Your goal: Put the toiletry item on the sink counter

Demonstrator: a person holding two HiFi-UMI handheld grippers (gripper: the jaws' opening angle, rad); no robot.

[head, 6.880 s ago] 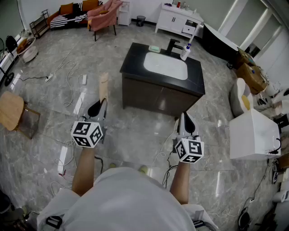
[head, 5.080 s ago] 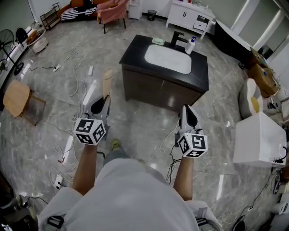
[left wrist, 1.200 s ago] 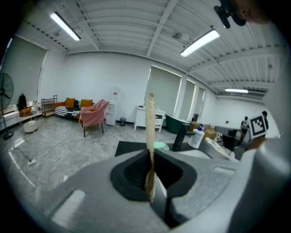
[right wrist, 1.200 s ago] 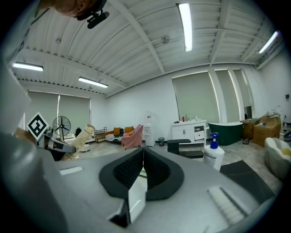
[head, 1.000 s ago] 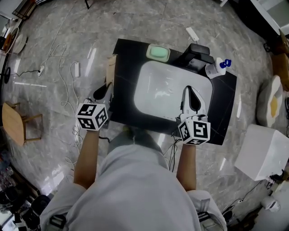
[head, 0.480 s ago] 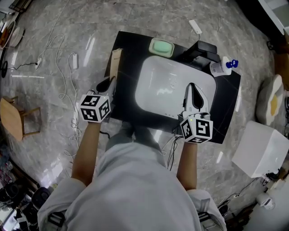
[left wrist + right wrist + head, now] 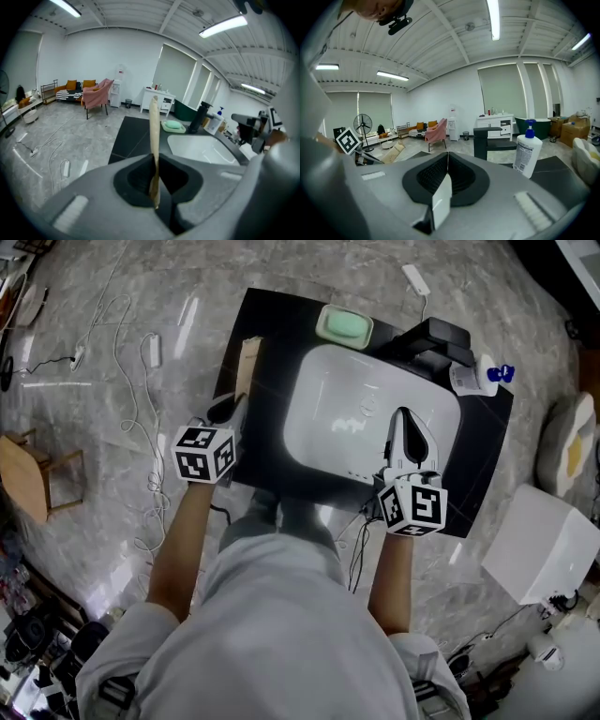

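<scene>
Since a second earlier, the left gripper (image 7: 226, 410), clamped on the thin tan item (image 7: 247, 367), had edged over the counter's (image 7: 267, 324) left edge, where a flat, low release seemed best; right gripper (image 7: 404, 423) was closed, empty.

Both bare arms reach forward side by side, the left forearm (image 7: 178, 540) and the right forearm (image 7: 389, 570) well apart, each ending in a gripper. The left gripper (image 7: 228, 409) has its fingers pressed on a thin tan strip (image 7: 153, 123) that juts out past the fingertips. The right gripper (image 7: 404, 416) has its fingers closed together with nothing between them.
</scene>
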